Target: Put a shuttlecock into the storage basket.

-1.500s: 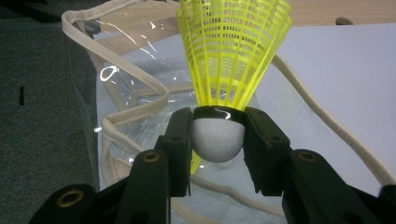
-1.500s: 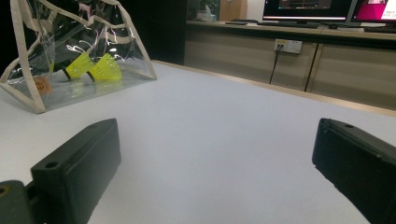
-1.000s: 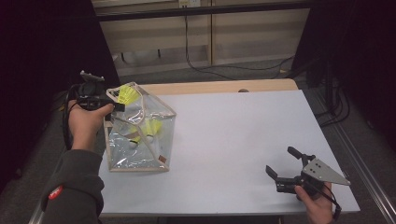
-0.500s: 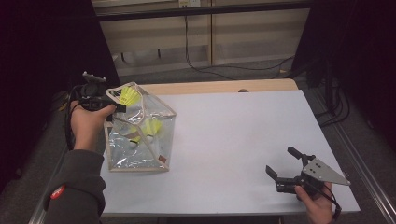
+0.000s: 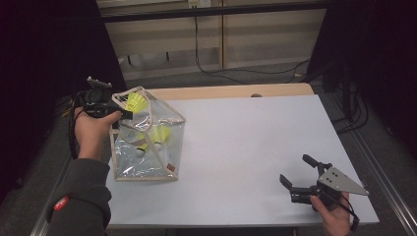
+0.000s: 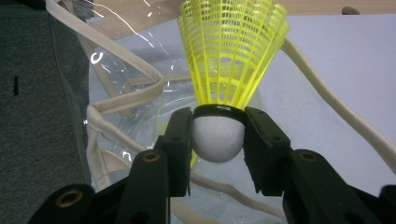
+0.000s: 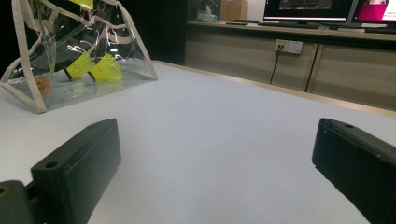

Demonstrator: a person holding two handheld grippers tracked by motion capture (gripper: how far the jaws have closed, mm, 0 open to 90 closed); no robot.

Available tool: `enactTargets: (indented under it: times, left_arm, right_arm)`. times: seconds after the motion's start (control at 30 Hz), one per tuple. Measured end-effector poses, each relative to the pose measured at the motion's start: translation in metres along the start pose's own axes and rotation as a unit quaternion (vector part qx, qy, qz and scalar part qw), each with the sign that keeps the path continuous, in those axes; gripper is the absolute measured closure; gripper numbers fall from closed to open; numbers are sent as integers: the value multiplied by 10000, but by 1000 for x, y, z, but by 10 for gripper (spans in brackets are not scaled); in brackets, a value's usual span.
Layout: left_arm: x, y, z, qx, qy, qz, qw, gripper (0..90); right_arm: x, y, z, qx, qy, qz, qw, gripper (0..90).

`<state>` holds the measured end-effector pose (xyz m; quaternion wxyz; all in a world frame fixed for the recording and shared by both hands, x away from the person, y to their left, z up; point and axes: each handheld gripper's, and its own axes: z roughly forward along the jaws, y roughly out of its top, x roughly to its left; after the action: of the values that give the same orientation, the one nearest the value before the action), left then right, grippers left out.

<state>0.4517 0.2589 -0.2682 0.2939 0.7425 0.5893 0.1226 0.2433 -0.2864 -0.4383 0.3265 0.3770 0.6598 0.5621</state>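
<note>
we see a yellow plastic shuttlecock with a white round cork [image 6: 218, 135] pinched at the cork by the left gripper [image 6: 217, 140], over the open top of a clear plastic bag with beige trim [image 5: 147, 147] at the table's left side. more yellow shuttlecocks [image 7: 95, 66] inside are blurred; the bag's small orange label [image 7: 43, 85] is unreadable. the right gripper [image 5: 301, 173] hangs spread wide over the white table [image 5: 246, 142].

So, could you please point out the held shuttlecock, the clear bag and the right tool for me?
held shuttlecock [image 6: 218, 139]: left gripper view, on its white cork head.
clear bag [image 5: 169, 130]: high view, on its transparent side panel.
right tool [image 5: 298, 172]: high view, midway between its fingertips.
</note>
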Motion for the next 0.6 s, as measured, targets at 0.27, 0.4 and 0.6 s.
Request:
enactTargets:
  times: [0.27,0.4,0.6]
  left_arm:
    - [-1,0,3,12,-24,11,10000,635]
    - [-3,0,4,1,-34,9,10000,634]
    - [-5,0,6,50,-100,17,9999,636]
  right_arm:
    - [0,0,0,11,-3,1,10000,12]
    - [0,0,0,16,-6,3,10000,12]
    - [0,0,0,3,8,-6,10000,12]
